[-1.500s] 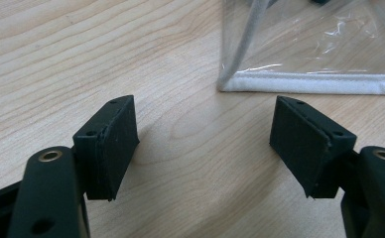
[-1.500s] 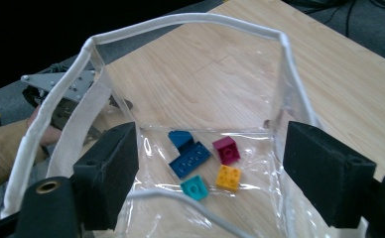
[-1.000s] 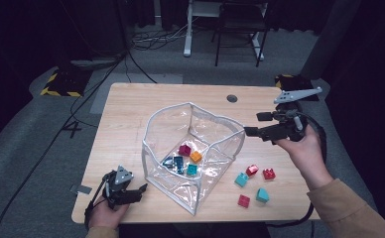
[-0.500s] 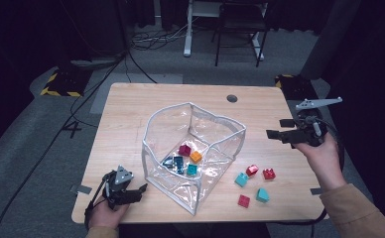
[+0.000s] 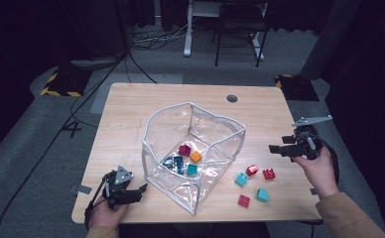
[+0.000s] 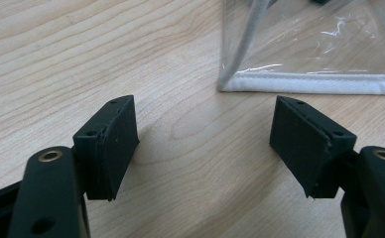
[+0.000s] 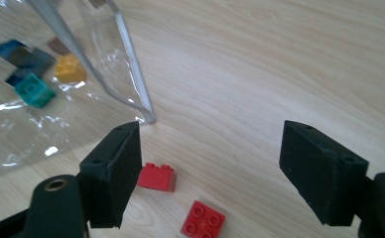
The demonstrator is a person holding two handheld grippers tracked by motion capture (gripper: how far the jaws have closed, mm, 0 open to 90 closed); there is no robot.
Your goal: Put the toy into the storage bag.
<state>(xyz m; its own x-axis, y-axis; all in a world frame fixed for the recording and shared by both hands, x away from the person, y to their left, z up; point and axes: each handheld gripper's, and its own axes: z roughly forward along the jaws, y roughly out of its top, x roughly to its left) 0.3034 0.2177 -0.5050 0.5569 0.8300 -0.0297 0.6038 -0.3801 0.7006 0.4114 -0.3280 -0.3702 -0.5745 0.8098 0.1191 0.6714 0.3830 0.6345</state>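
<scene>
I hold my right gripper (image 5: 280,148) wide and empty above the red bricks (image 7: 157,177), ready to move one into the clear bag (image 5: 220,126).

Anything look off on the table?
The clear bag is crumpled and lopsided, its rim sagging unevenly. Five bricks lie loose on the table beside it, others sit inside. Nothing looks broken or spilled otherwise.

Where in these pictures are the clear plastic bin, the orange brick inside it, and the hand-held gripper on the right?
clear plastic bin (image 5: 194,105), high view, on its white far rim.
orange brick (image 5: 196,156), high view, on its top face.
right hand-held gripper (image 5: 279,148), high view, midway between its two open black jaws.
</scene>
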